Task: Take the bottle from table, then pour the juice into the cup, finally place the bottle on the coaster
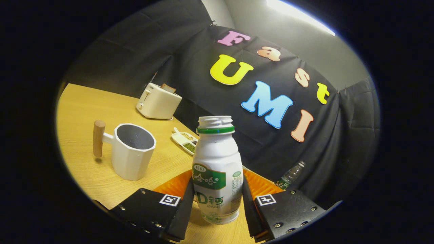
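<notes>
Bottle (217, 169) upright between fingers (184, 206) — both pressing its sides.

Uncapped white bottle (217, 169), seemingly lifted.

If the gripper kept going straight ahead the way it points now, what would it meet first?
The bottle is already between the fingers of the gripper, which appear to press its sides, so it would be carried along. Beyond it, the next thing looks to be the black cloth wall, though depth is unclear.
</notes>
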Demonstrator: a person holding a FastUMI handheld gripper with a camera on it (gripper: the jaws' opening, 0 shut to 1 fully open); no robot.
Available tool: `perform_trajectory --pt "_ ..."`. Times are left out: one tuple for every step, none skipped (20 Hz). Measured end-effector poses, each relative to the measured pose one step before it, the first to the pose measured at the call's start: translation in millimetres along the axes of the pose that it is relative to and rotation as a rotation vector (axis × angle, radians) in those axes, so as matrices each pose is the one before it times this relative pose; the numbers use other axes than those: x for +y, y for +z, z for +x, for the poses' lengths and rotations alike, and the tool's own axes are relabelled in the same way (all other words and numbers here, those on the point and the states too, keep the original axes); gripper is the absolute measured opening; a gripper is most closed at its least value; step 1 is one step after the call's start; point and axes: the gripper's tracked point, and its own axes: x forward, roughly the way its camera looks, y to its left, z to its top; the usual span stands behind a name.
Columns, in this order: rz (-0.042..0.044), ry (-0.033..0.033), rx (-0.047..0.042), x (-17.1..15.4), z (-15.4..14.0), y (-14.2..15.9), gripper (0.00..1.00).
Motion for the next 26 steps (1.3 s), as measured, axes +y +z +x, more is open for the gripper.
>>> perform_trajectory --pt "-0.01028 0.00327 0.00030 1.39 0.07 0.51 0.67" --pt "-0.01276 0.00314 0.00152 1.26 0.77 1.33 0.67" --pt "-0.01794 0.00283 0.00182 1.02 0.66 0.95 0.67" --pt "-0.01620 -0.00064 0.00179 -0.32 1.16 0.95 0.67" --pt "-0.01487 -0.00137 0.00078 -0.29 -0.48 0.72 0.67" --pt "-0.00994 0.00012 0.00034 -0.54 0.44 1.33 0.67" --pt "-0.00974 0.00207 0.00166 1.48 -0.23 -0.41 0.67" --pt "-0.00955 0.00106 0.00163 -0.02 0.76 0.64 0.67" --pt "-0.01167 -0.00048 0.00080 0.44 0.07 0.64 0.67" --pt "-0.01451 0.00017 0.00036 -0.02 0.41 2.08 0.67" --pt "-0.01481 0.00086 0.00119 0.29 1.64 0.42 0.67" --pt "-0.01542 -0.00002 0.00046 0.19 0.29 1.21 0.67" --pt "-0.01416 0.00077 0.00027 0.48 0.02 0.37 0.67" --pt "-0.01849 0.00283 -0.00294 1.01 -0.03 2.37 0.67" --pt "-0.01650 -0.00283 -0.00577 0.12 -0.42 1.95 0.67" --pt "-0.01556 -0.00483 -0.00463 -0.47 -0.60 1.35 0.67" --pt "-0.02069 -0.00485 -0.00271 0.28 0.54 1.03 0.67" --pt "-0.01944 -0.00417 -0.00111 -0.51 0.38 1.67 0.67" --pt "-0.01700 -0.00453 -0.00113 -0.27 0.69 0.76 0.67" --pt "-0.02164 -0.00430 -0.00117 0.05 0.75 1.35 0.67" --pt "-0.01911 -0.00249 -0.00134 0.77 0.18 0.43 0.67" --pt "-0.02135 -0.00465 -0.00091 0.23 0.52 1.50 0.67" --pt "-0.02002 -0.00514 -0.00094 -0.83 0.44 0.70 0.67" --pt "-0.01887 -0.00350 0.00023 0.80 -0.06 0.55 0.67" --pt "-0.01789 -0.00575 -0.00069 0.44 -0.51 0.98 0.67" --pt "-0.01447 -0.00348 -0.00248 0.26 -0.32 1.51 0.67"
